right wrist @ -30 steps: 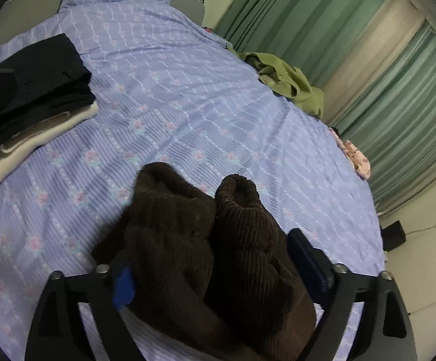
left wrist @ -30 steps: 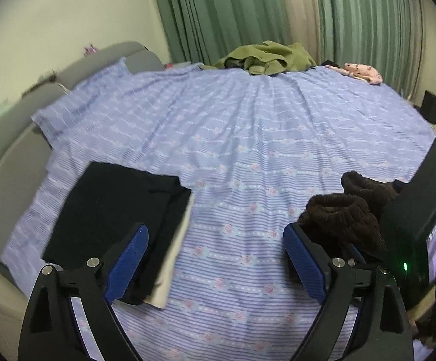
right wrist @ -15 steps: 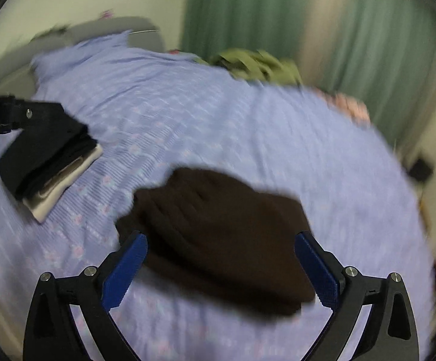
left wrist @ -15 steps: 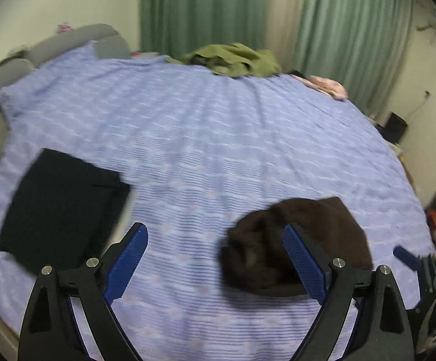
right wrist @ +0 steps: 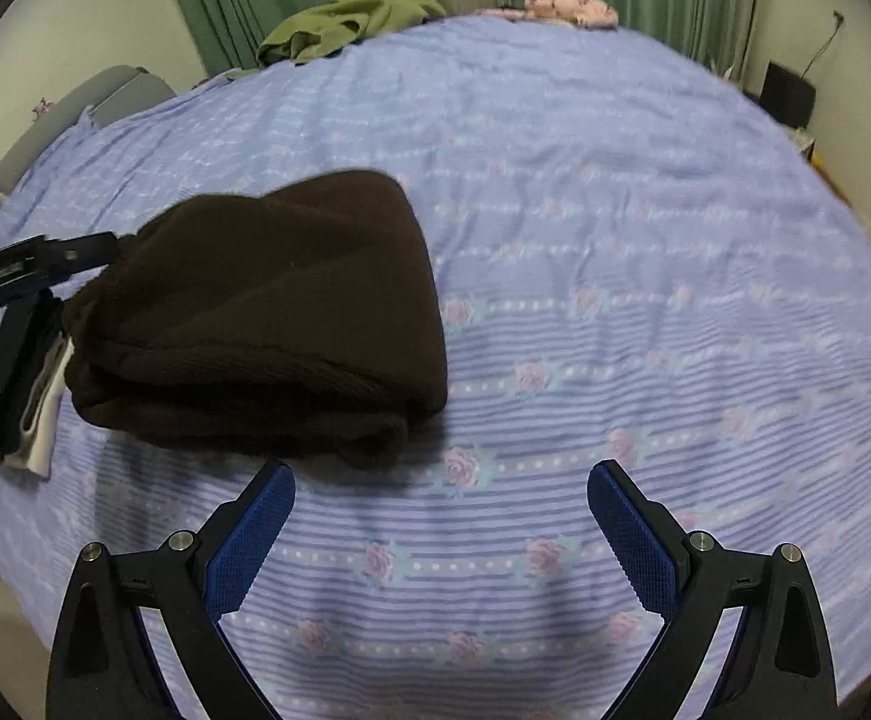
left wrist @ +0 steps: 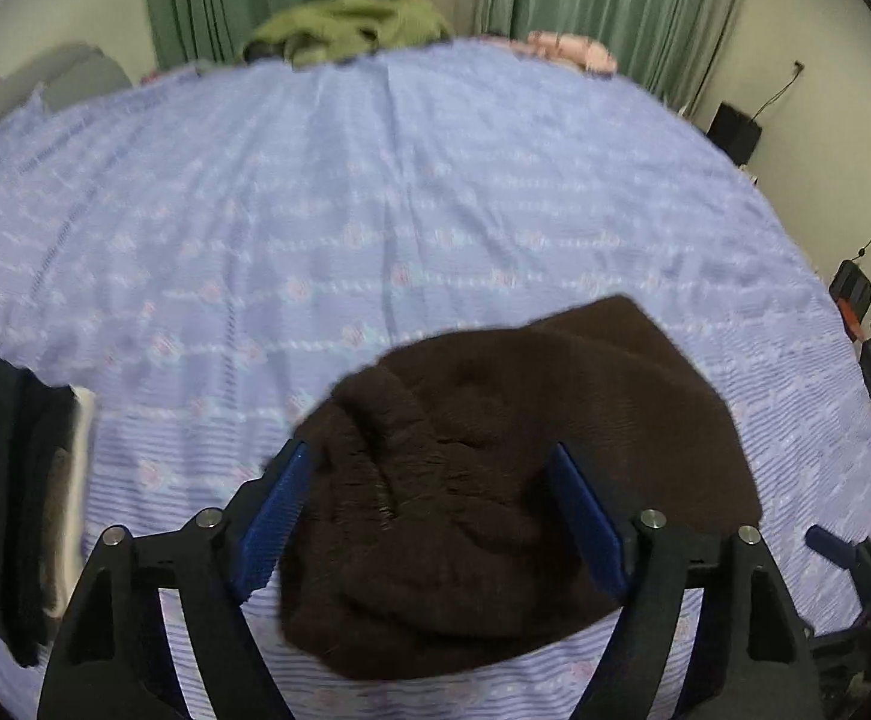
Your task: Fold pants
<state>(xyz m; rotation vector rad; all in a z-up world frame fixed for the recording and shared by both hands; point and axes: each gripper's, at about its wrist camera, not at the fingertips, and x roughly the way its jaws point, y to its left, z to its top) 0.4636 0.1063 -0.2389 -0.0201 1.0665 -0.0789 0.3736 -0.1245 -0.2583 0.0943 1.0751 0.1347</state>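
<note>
Dark brown corduroy pants (left wrist: 495, 480) lie bunched in a folded heap on the blue striped bedsheet (left wrist: 405, 210). My left gripper (left wrist: 432, 516) is open, its blue fingers on either side of the heap's near end, which shows a gathered waistband. In the right wrist view the pants (right wrist: 273, 312) lie at the left, folded with a smooth top. My right gripper (right wrist: 441, 516) is open and empty over bare sheet (right wrist: 615, 270), just right of and nearer than the pants. The left gripper's body (right wrist: 21, 270) shows at the pants' left edge.
A stack of folded black and cream clothes (left wrist: 21, 480) lies at the left, close to the pants (right wrist: 33, 396). A green garment (right wrist: 345, 18) and a pink one (right wrist: 573, 9) lie at the bed's far edge before green curtains. A black box (left wrist: 735, 132) stands at the right wall.
The right gripper has let go of the brown pants and drawn back to the right. The left gripper has swung right from the black stack and now straddles the pants.
</note>
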